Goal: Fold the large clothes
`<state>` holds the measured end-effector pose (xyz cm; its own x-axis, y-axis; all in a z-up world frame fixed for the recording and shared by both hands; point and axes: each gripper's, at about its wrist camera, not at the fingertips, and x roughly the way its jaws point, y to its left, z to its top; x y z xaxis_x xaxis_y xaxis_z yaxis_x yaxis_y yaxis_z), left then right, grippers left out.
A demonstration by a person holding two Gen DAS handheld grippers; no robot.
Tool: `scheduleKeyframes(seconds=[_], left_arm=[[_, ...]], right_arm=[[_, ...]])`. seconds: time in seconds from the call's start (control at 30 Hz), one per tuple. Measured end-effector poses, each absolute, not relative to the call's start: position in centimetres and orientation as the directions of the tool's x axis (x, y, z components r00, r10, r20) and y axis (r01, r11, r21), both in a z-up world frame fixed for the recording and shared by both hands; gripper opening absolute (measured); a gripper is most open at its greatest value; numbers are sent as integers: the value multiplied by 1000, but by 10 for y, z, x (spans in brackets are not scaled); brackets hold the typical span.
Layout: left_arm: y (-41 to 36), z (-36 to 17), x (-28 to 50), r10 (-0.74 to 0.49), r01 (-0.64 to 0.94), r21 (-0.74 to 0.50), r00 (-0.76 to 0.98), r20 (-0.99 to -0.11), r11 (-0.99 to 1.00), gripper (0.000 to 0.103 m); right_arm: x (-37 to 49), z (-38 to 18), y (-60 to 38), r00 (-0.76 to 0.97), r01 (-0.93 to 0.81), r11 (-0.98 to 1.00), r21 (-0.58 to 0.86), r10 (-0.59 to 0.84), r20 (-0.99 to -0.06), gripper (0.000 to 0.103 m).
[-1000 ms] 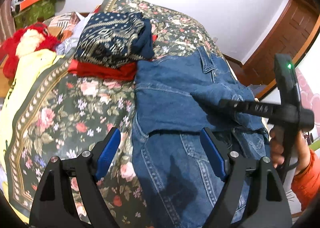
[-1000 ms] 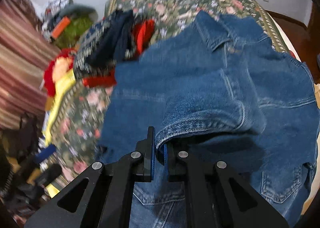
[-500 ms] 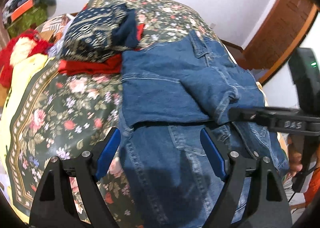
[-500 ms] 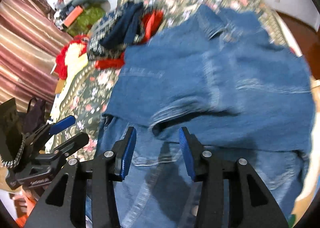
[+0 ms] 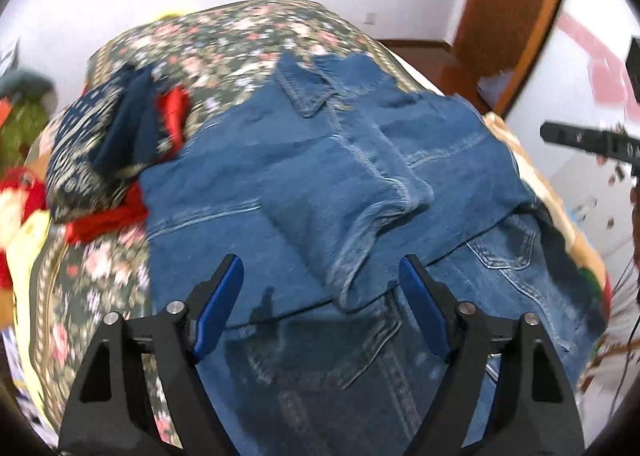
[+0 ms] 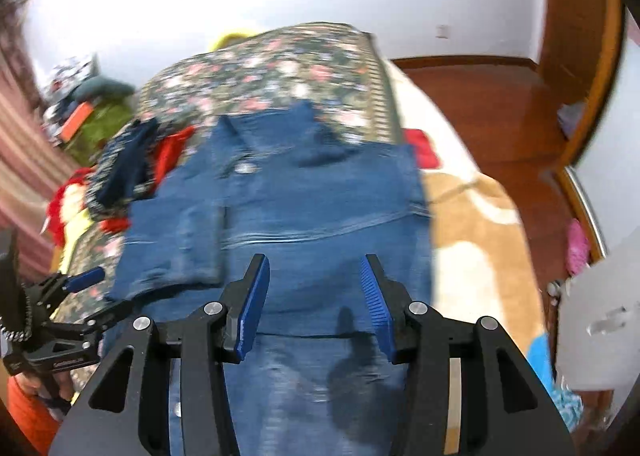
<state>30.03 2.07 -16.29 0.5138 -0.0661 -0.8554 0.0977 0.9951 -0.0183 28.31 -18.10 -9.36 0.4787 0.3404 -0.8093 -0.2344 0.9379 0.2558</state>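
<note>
Left hand-held gripper (image 5: 320, 296) released, blue pads spread wide, nothing between them; hovering just above the denim jacket (image 5: 320, 184). Right hand-held gripper (image 6: 314, 296) likewise spread and empty, over the jacket's lower part. Directly ahead of the left pads, a sleeve (image 5: 340, 208) folded across the jacket's body, cuff end nearest. Jacket spread flat on the bed (image 5: 240, 28), collar at the far end. Beyond and to the left, a pile of folded clothes (image 5: 100, 144), patterned navy over red.

Denim probably heavy, thick and fairly stiff, not slippery, likely to hold a crease; best pinched at the hem corners or side seams, where the stitched edges give a firm bite. Lettering on the gripper bodies too blurred to read; no other writing legible.
</note>
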Motion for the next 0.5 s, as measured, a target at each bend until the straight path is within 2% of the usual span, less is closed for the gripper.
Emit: scheduleKeyframes(seconds=[0.03, 0.1, 0.3, 0.4, 0.5], left_arm=[[14, -168, 305, -53, 116, 8, 509, -859, 993, 69], [4, -179, 314, -29, 141, 46, 485, -874, 989, 65], [-8, -217, 340, 54, 158, 134, 434, -899, 978, 65], [-2, -220, 349, 71, 124, 139, 441, -895, 982, 64], [13, -212, 351, 75, 76, 124, 463, -883, 989, 59]], right_arm=[[287, -99, -190, 473, -213, 941, 265, 336, -814, 44], [293, -111, -207, 459, -168, 946, 278, 325, -827, 44], [303, -155, -230, 385, -79, 953, 294, 301, -873, 44], [305, -177, -230, 326, -63, 954, 292, 297, -898, 44], [302, -188, -229, 323, -66, 956, 286, 292, -900, 46]])
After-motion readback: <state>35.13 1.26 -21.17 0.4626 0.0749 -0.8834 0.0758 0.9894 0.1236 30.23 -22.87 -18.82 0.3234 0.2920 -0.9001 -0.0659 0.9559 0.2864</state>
